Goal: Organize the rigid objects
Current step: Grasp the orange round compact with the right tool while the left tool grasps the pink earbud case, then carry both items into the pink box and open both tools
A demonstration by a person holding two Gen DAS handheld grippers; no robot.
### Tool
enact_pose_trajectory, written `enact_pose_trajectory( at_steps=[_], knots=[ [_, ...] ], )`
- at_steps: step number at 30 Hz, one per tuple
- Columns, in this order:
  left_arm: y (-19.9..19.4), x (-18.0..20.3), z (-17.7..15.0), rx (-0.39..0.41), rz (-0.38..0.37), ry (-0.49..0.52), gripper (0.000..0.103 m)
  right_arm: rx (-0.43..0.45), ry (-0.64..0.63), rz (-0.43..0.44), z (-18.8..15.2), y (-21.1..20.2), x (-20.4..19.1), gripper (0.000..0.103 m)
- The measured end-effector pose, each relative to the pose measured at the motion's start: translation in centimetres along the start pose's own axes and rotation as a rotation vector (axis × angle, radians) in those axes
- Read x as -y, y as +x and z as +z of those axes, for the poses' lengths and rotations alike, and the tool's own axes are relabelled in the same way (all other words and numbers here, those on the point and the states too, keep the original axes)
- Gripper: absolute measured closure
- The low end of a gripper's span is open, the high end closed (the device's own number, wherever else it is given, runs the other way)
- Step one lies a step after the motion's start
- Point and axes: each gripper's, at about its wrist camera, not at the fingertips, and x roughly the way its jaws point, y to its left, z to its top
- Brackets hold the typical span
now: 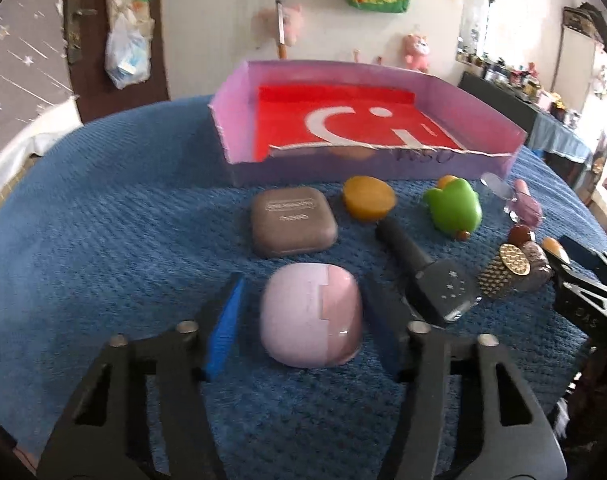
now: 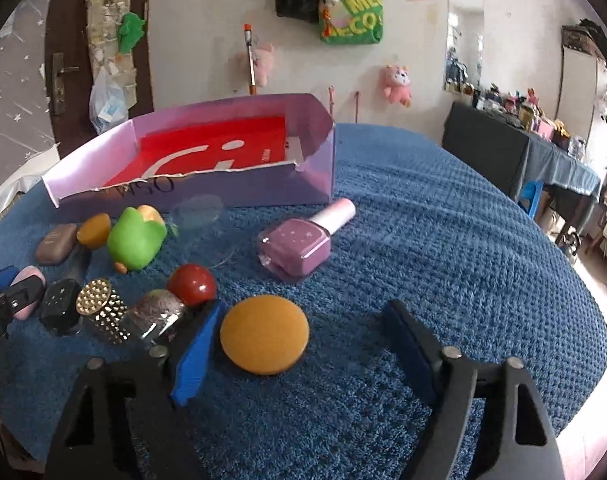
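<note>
Downward-tilted, left hand-held gripper (image 1: 309, 330) straddles pink case (image 1: 312, 318) ungripped (right hand-held gripper (image 2: 303, 354) open around orange disc (image 2: 264, 334)).

black two-finger grippers (image 1: 303, 320), blue ribbed pads (image 2: 195, 356), silver pivot pins, triangular cut-outs

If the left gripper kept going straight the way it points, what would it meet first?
The pink case, lying on the blue cloth between the left gripper fingers, which do not yet press it. Beyond it lies the brown case, though depth is hard to judge.

One box (image 2: 263, 188), two orange discs (image 2: 264, 334); one bottle (image 2: 299, 244)
</note>
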Motion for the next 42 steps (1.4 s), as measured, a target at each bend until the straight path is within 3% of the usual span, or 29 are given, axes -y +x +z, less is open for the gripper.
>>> enact_pose_trajectory(
  at_steps=[4,21,32,35,42],
  knots=[
    [-0.2,0.2,0.0,0.004,-0.015,-0.003,0.058,0.02,-0.036,0.039,-0.2,-0.5,-0.8,0.063],
    [-1.7,0.7,3.6,0.069,-0.013,0.018,0.058,0.076,-0.039,0.095,3.2,-1.7,-0.5,0.063],
    [0.7,0.9,9.7,0.087,-0.016,0.042,0.058,0.107,-0.109,0.136,10.4,0.9,-0.8,0.063],
    [2.7,0.6,11.4,0.042,-0.032,0.033,0.058,0.044,-0.131,0.167,12.7,3.5,-1.1,0.063],
    [6.6,0.8,13.9,-0.044,0.012,0.08,0.058,-0.126,-0.18,0.201,15.3,9.5,-1.9,0.063]
  ],
)
